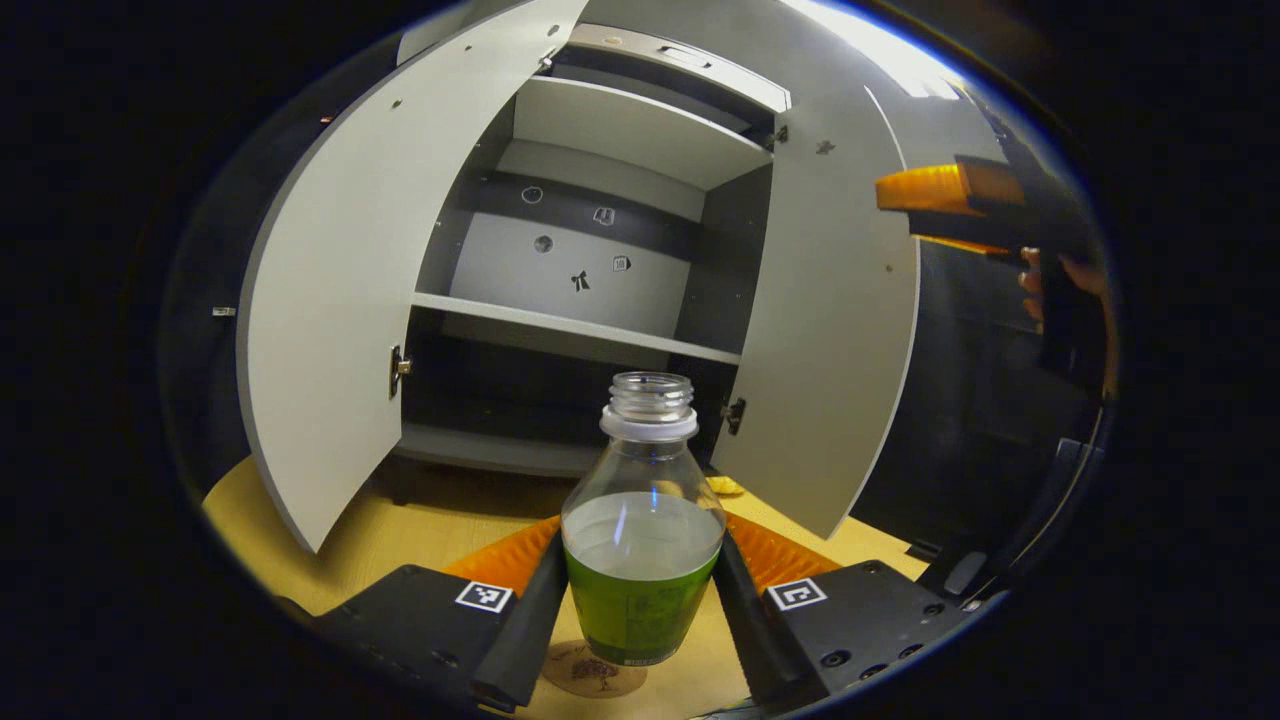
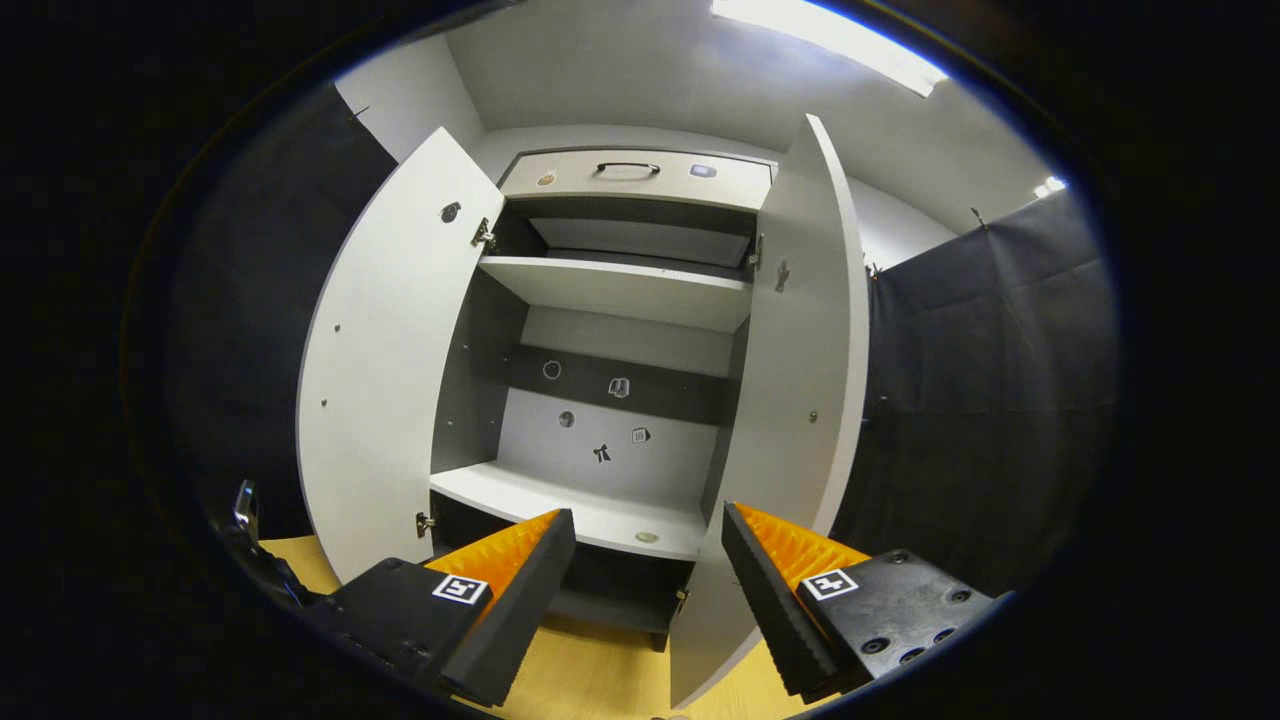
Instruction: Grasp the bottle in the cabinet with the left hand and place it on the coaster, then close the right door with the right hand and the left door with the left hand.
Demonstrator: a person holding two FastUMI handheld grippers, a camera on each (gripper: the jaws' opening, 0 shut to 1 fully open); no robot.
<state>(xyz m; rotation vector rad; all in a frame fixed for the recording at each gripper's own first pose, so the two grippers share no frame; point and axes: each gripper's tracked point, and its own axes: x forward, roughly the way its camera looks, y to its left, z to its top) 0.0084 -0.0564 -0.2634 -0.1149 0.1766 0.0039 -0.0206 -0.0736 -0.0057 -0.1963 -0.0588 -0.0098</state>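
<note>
Wood-top counter (image 1: pixel 420 520) carries a grey cabinet (image 1: pixel 600 260) with both doors swung open; landmark for everything below is the cabinet.

Left gripper view: my left gripper (image 1: pixel 642 590) sits in front of the cabinet, clamped on the bottle (image 1: pixel 643 540); both fingers (image 1: pixel 535 610) press on its sides. Bottle is upright, clear, no cap, green label low on the body, liquid level just above the label. It's out of the cabinet, in front of the lower shelf opening. Under its base I see a round coaster (image 1: pixel 592 675) on the counter; can't tell whether the bottle touches it or hangs just above.

Left door (image 1: pixel 340 300) stands open to the cabinet's left, right door (image 1: pixel 830 330) open to its right. Farther off past the right door, my right gripper (image 1: pixel 945 205) and the hand (image 1: pixel 1045 285) holding it.

Right gripper view: right gripper (image 2: pixel 648 590) spread wide, nothing between the fingers, aimed into the cabinet's open front, near the right door's lower edge. Shelves (image 2: pixel 615 285) look bare apart from a small round thing (image 2: pixel 647 537) on the middle shelf, too small to identify. Drawer (image 2: pixel 635 180) with a dark handle tops the cabinet.
</note>
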